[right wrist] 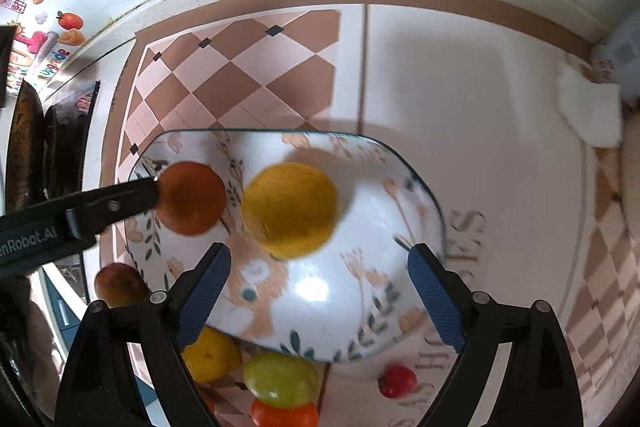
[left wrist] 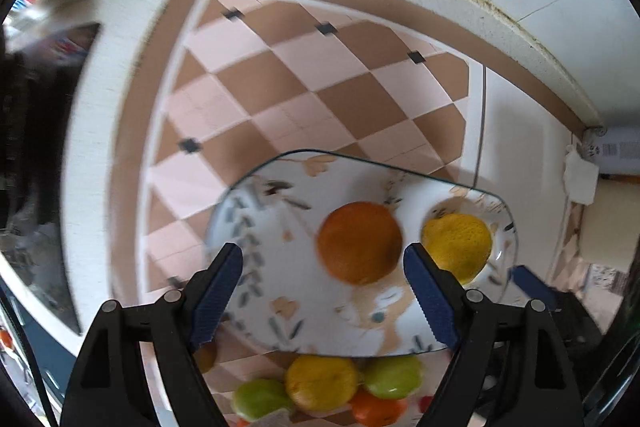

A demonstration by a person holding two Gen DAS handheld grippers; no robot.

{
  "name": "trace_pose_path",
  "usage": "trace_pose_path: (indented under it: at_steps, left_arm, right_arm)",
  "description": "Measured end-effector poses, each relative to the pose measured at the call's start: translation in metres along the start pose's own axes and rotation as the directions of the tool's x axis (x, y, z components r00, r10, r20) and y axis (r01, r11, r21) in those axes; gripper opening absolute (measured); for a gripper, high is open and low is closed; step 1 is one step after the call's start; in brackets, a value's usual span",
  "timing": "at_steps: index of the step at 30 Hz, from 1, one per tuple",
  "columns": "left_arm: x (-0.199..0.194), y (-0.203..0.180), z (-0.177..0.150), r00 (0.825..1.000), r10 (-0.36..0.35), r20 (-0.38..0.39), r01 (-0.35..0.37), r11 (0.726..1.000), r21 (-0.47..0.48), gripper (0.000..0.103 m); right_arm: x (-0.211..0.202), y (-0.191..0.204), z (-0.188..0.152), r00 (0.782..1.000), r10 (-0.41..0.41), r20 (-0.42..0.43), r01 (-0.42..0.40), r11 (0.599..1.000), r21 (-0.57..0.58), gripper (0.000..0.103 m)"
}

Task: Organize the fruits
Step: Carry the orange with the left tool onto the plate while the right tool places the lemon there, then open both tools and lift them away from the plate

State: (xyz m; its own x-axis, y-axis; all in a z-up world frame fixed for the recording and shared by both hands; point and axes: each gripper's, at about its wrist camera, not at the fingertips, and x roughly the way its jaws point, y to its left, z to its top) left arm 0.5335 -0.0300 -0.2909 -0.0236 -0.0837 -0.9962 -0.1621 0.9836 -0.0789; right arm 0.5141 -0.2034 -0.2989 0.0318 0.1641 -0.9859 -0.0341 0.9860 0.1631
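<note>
A floral white plate [left wrist: 280, 267] [right wrist: 380, 227] lies on the checked counter. On it lie an orange [left wrist: 360, 243] [right wrist: 192, 203] and a yellow lemon [left wrist: 458, 247] [right wrist: 290, 209]. My left gripper [left wrist: 324, 291] is open and empty, its jaws above the plate on either side of the orange; its arm [right wrist: 80, 211] shows in the right wrist view beside the orange. My right gripper [right wrist: 320, 291] is open and empty over the plate, just behind the lemon. Loose fruit lies in front of the plate: a yellow one [left wrist: 320, 383] [right wrist: 212, 355], green ones [left wrist: 392, 377] [right wrist: 280, 379], an orange one [right wrist: 284, 415], a small red one [right wrist: 398, 381].
A brownish fruit [right wrist: 120, 285] lies left of the plate near the counter edge. A white cloth [right wrist: 588, 111] [left wrist: 580, 177] sits at the far right corner by the wall. A dark stove area [right wrist: 52, 155] is on the left.
</note>
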Motion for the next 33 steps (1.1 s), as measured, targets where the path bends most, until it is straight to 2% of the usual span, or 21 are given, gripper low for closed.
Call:
trace_pose_path:
  at_steps: [2, 5, 12, 27, 33]
  left_arm:
    - [-0.014, 0.006, -0.011, 0.998, 0.044, 0.054, -0.045, 0.999, 0.016, 0.082]
    - [-0.033, 0.011, -0.031, 0.989, 0.085, 0.119, -0.091, 0.995, 0.042, 0.082]
    - [-0.078, 0.018, -0.086, 0.961, 0.118, 0.25, -0.147, 0.984, 0.102, 0.082]
    - [-0.153, 0.036, -0.169, 0.916, 0.059, 0.398, -0.128, 0.981, 0.149, 0.082]
    - [-0.175, 0.041, -0.197, 0.899, 0.031, 0.437, -0.114, 0.98, 0.164, 0.082]
  right_arm:
    - [-0.013, 0.0, -0.012, 0.999, -0.041, 0.026, 0.041, 0.999, 0.002, 0.092]
    - [-0.029, 0.0, -0.03, 0.997, -0.056, 0.053, 0.055, 0.998, 0.014, 0.092]
    - [-0.07, 0.016, -0.077, 0.99, -0.075, 0.12, 0.073, 0.997, 0.019, 0.092]
    - [-0.162, 0.039, -0.158, 0.96, -0.061, 0.273, 0.044, 0.997, 0.067, 0.092]
    - [-0.191, 0.043, -0.187, 0.94, -0.075, 0.332, 0.053, 0.996, 0.075, 0.092]
